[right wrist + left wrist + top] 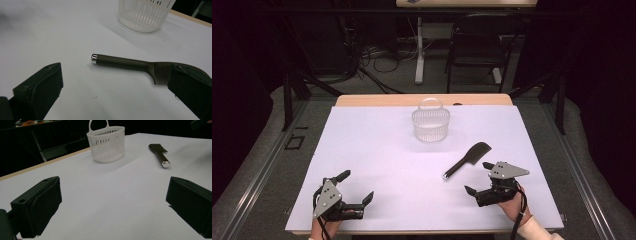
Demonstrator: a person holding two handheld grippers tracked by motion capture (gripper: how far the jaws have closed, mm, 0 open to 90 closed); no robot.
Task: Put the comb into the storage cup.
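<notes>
Right gripper (477, 176) rests low at the near right of the white table (377, 165), jaws spread wide and empty, nothing touching either one; its mouth faces left and away from the person. The holding hand (513, 205) comes in from the near edge with a pale sleeve (539, 231) behind it, grey plate uppermost. Just beyond the jaws lies the dark comb (467, 160), flat on the table. Its long axis runs diagonally: the metal-capped handle end points toward the near left, the broad toothed head toward the far right. In the right gripper view the comb (125, 63) lies across the gap between the jaws, handle tip near the middle, head partly hidden behind the right-hand jaw; contact there cannot be told. Left gripper (359, 187) sits at the near left, well apart from the comb, likewise wide open and empty, aimed right and forward. White slatted basket (430, 122) stands upright, handle up, near the far middle of the table, beyond the comb.
</notes>
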